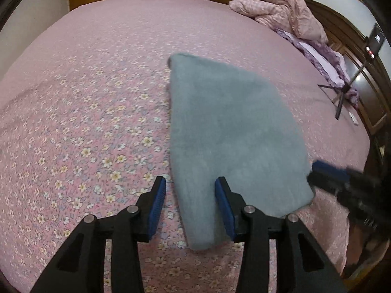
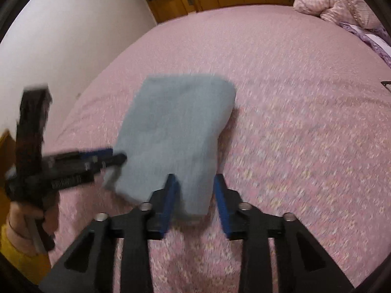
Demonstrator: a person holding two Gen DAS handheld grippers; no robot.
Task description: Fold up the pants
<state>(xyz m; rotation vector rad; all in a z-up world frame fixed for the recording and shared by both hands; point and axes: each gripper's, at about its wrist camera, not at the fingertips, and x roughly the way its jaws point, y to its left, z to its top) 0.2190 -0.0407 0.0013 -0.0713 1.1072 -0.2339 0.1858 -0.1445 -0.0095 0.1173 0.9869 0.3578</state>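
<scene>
Grey fleece pants (image 1: 227,131), folded into a compact slab, are lying on the pink floral bedspread (image 1: 85,122) in front of me. I am holding the left gripper (image 1: 190,205) wide open over the near corner, gripping nothing; the right gripper (image 2: 195,202) is equally spread, straddling the near edge. Closing on only the top layer, I think, risks peeling the fold open.
</scene>
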